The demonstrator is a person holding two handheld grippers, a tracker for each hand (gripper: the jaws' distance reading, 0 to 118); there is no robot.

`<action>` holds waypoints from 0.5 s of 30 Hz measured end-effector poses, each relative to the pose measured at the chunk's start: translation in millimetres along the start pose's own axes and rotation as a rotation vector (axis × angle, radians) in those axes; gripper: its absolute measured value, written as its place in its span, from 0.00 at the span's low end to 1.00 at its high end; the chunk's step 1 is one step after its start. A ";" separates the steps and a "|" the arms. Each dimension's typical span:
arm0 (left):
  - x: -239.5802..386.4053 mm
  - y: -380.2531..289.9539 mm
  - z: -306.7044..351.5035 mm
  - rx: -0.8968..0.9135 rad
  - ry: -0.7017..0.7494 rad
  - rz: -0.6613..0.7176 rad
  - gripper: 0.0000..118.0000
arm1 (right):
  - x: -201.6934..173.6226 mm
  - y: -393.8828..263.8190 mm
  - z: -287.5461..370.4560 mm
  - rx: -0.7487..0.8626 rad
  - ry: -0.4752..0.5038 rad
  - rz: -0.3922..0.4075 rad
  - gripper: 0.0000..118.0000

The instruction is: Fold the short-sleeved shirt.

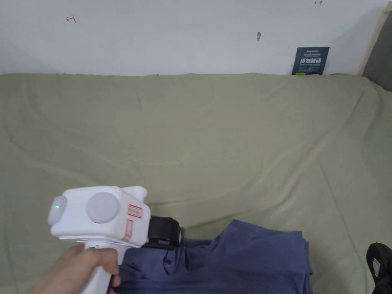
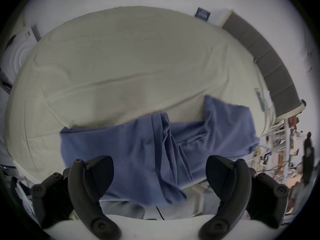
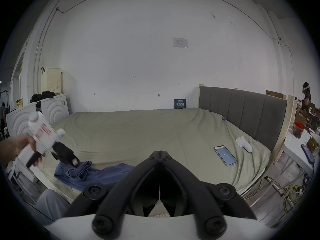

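Right gripper view: phone beside white controller.

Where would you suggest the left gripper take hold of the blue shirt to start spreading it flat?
Probably the bunched ridge of folds running across the blue shirt, coming down from above. It stands proud of the green sheet, so the open left gripper can close around it.

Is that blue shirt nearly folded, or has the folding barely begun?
Barely begun. The blue shirt lies rumpled at the near edge of the bed, with no neat fold visible. The left claw hovers open over it; the right claw is shut, empty. All folds remain.
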State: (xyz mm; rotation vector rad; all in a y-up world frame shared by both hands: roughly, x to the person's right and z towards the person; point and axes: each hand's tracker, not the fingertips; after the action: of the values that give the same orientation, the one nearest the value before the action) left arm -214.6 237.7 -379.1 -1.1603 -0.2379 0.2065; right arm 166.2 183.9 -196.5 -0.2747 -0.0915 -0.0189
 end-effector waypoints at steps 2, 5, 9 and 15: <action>-23.5 -2.4 22.0 0.057 -0.018 0.030 0.56 | -3.6 -1.2 -2.2 -0.003 0.010 0.005 0.01; -62.9 -8.6 26.0 0.095 -0.067 0.078 0.00 | -11.2 -2.8 -4.2 -0.010 0.029 0.016 0.01; -101.4 -5.0 -10.8 0.036 -0.179 0.173 0.00 | -17.7 -5.5 -5.9 -0.026 0.041 0.030 0.01; -77.5 -21.6 -96.1 -0.097 -0.460 0.270 0.00 | -16.8 -7.9 -7.6 -0.053 0.029 0.031 0.01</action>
State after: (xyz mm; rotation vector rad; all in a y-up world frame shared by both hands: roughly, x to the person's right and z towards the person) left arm -259.9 123.1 -401.7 -1.2290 -0.5003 0.7092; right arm 149.9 174.3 -203.2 -0.3285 -0.0579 0.0059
